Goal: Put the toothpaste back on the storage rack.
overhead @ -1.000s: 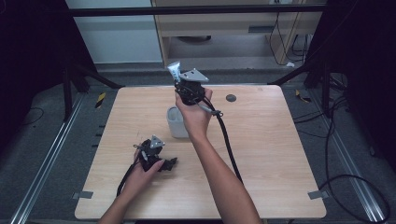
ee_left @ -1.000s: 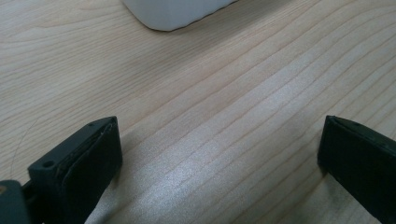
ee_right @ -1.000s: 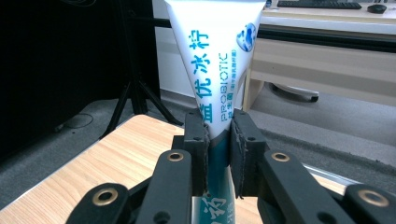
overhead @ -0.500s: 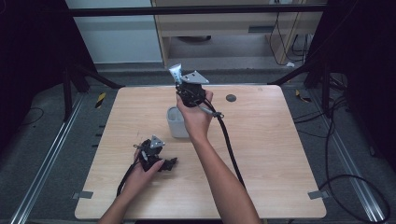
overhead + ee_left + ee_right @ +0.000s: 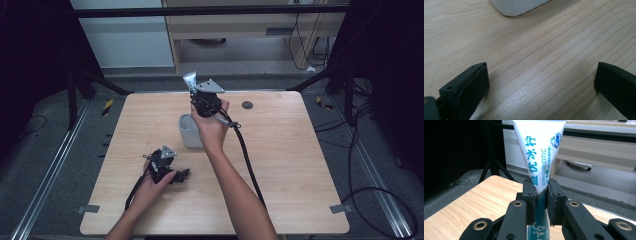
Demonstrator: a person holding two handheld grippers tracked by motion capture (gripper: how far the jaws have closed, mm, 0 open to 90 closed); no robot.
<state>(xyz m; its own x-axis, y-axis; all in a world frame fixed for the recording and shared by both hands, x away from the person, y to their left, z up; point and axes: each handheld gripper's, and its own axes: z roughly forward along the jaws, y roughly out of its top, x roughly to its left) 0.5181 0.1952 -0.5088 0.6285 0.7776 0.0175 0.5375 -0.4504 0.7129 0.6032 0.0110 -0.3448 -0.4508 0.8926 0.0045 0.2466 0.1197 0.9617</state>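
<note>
The right gripper (image 5: 540,192) is clamping a white toothpaste tube (image 5: 539,152) aloft above the white cup (image 5: 190,131), so lowering it vertically should seat it cleanly, while the left gripper (image 5: 541,85) is resting wide open on the table (image 5: 300,150).

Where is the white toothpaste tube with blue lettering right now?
The white toothpaste tube with blue lettering is clamped upright in the right gripper, raised above the far middle of the wooden table, just beyond the white cup.
</note>
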